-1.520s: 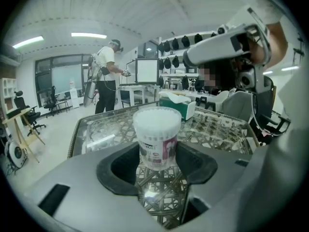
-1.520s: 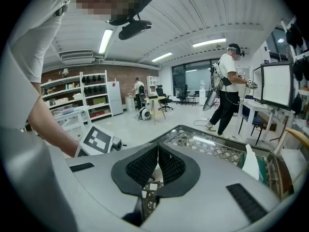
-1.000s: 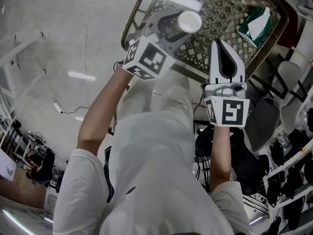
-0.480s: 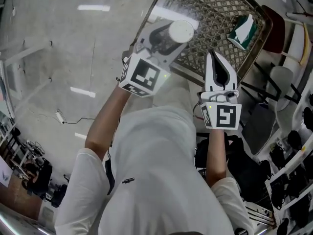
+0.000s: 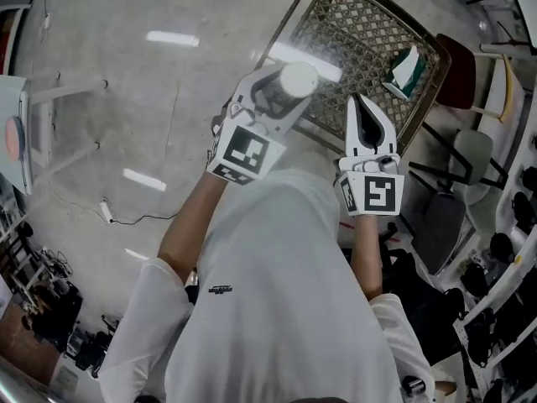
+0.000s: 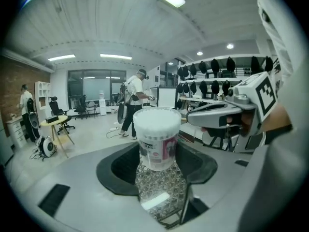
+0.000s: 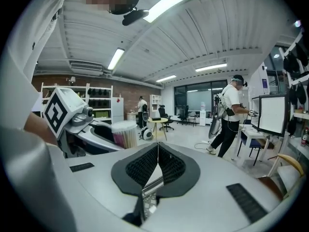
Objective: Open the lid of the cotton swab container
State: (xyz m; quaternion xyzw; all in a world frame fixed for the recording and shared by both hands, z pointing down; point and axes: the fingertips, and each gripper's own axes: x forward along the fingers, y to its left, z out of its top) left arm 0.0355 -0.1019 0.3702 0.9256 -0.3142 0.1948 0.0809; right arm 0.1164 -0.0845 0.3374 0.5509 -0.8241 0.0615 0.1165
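Head view: against the frame of a second ago, the left tongs [image 5: 273, 99] and the cotton swab container [image 5: 299, 79] are found lower and further left in the picture; the woven seat [image 5: 369, 32] has drawn toward the upper right, and more bare floor [image 5: 126, 74] is exposed at the left; the right tongs [image 5: 361, 112] have shifted only slightly leftward. The grip itself is unchanged.

In the left gripper view the container [image 6: 155, 134] is clamped upright between the widely spread dark pads [image 6: 116, 166], its white lid still seated on top; the right tongs [image 6: 227, 112] are seen at the right of that frame, just beside the container's top but apart from it.

In the right gripper view the right tongs [image 7: 157, 151] are pressed fully together with nothing between them; the container [image 7: 124, 133] is seen at the left, held in the left tongs.

In the head view the two tongs are held side by side in front of the person's white shirt [image 5: 268, 292], over the lower left edge of the seat; a green-and-white item [image 5: 405, 68] lies on the seat at the upper right.
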